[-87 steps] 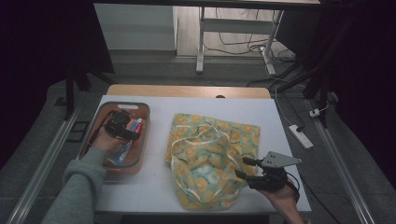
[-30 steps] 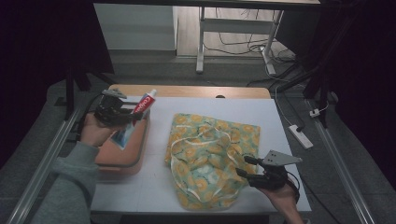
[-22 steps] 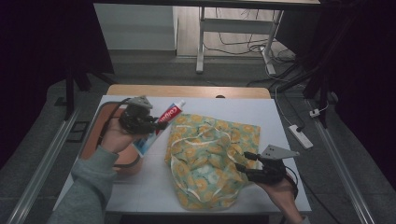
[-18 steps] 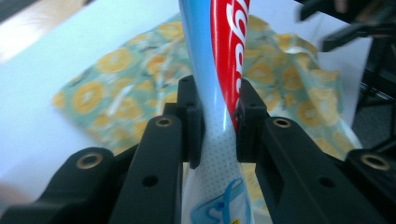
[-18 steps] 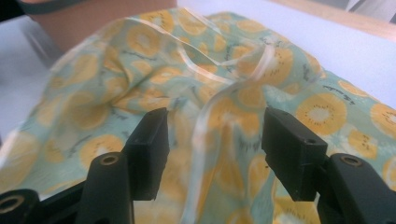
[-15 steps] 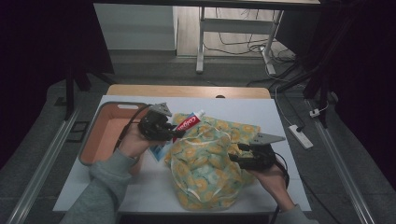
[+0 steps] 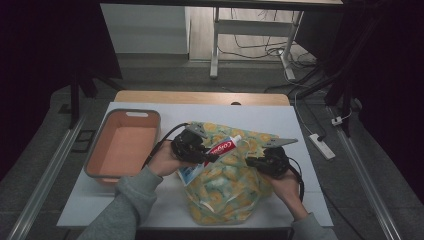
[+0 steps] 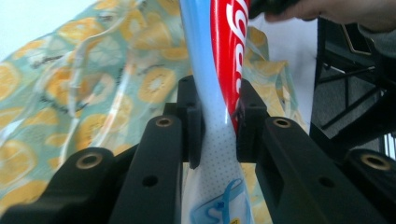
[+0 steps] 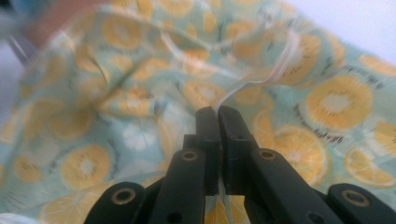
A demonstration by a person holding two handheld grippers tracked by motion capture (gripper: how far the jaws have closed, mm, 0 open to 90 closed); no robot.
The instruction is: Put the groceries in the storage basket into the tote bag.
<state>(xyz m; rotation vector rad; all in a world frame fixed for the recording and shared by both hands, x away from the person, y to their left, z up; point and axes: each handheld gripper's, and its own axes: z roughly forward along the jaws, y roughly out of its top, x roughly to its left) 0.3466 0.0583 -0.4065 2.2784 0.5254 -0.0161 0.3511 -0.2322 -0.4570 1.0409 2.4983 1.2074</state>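
In the high view, a white-topped bench (image 7: 300, 130) carried an empty salmon-pink plastic tub with a grey rim (image 7: 123, 145) at its left and a crumpled teal plastic bag printed with orange slices (image 7: 230, 187) at its middle. The left claw (image 7: 209, 155), held by a hand in a grey sleeve, was over the bag's near-left part and gripped a red, white and light-blue toothpaste tube (image 7: 220, 148), whose white cap pointed up and to the right above the bag. The right claw (image 7: 248, 161), with a grey three-cornered plate on top, sat at the bag's right side, just beside the tube's far end, its tips against the bag's material. In the left gripper view, the left claw (image 8: 218, 122) was closed tightly on the toothpaste tube (image 8: 224, 60), pinching its flat, pale dotted portion between the two black jaws; the red lettered part rose straight ahead, with the orange-slice bag (image 8: 93, 74) lying behind it and another hand (image 8: 327, 9) at the upper right. In the right gripper view, the right claw (image 9: 216, 122) had its jaws pressed almost together on a thin whitish cord-like handle of the bag (image 9: 254, 79), which looped upward from between the tips, while the printed bag (image 9: 116, 93) lay rumpled beyond, its far-left part blurred.
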